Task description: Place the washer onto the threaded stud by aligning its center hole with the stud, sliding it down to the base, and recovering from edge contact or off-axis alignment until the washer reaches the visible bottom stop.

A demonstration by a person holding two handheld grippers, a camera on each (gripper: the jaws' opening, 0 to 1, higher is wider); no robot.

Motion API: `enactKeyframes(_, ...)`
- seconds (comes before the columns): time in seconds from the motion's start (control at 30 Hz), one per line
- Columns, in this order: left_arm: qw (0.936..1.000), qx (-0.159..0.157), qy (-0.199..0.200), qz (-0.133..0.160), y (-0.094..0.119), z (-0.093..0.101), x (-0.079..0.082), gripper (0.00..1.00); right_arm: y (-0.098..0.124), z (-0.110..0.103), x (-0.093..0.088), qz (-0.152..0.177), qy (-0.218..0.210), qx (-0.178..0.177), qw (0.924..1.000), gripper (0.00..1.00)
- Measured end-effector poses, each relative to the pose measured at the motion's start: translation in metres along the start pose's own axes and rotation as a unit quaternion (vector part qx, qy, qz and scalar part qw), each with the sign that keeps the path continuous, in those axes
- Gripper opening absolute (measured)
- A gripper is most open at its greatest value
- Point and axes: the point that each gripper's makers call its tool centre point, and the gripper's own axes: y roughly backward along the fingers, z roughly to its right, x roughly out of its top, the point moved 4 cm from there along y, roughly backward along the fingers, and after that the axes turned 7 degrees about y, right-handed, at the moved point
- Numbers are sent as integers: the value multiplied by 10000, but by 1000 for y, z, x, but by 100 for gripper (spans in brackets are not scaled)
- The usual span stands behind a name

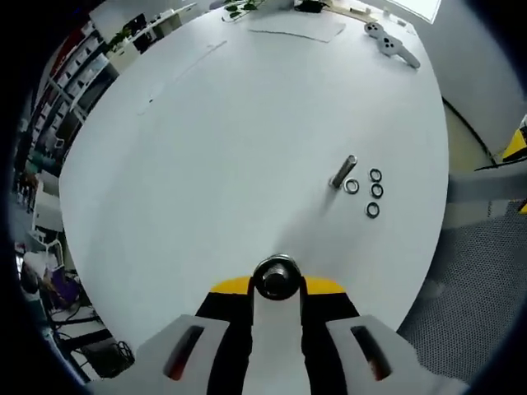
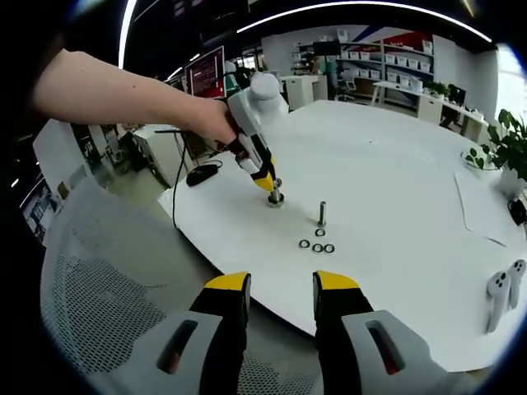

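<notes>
A threaded stud (image 1: 343, 171) (image 2: 321, 214) stands upright on the white round table (image 1: 206, 148) (image 2: 395, 181). Several loose washers (image 1: 372, 191) (image 2: 317, 244) lie flat right beside its foot. My left gripper (image 1: 277, 284) (image 2: 272, 188) is shut on a short round metal piece (image 1: 276, 276) (image 2: 275, 197) that rests on the table, a hand's width short of the stud. A person's hand holds that gripper. My right gripper (image 2: 280, 298) is open with nothing between its fingers, hanging off the table's near edge, well short of the washers.
White hand controllers (image 1: 394, 41) (image 2: 502, 295) lie far across the table, near a paper sheet (image 1: 296, 29). A grey mesh chair (image 2: 99, 304) (image 1: 478, 288) stands beside the table edge. A black cable and mouse (image 2: 202, 173) sit behind the left gripper.
</notes>
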Motion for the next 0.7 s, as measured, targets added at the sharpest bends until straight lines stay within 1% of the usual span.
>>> enactKeyframes(0.17, 9999, 1, -61, -126, -12, -1, -2, 19, 0, 0, -1, -13, 3, -12, 10000, 33)
enactKeyframes(0.27, 9995, 89, -219, -206, -22, -2, -4, 19, 0, 0, -1, -19, -15, -17, 10000, 33)
enactKeyframes(0.33, 9995, 66, -216, -225, -26, -3, -4, 19, 0, 1, 0, -8, -8, -27, 10000, 33)
enactKeyframes(0.7, 9994, 33, -188, -304, -26, -1, -5, 19, 1, 2, -1, -6, -38, -64, 10000, 33)
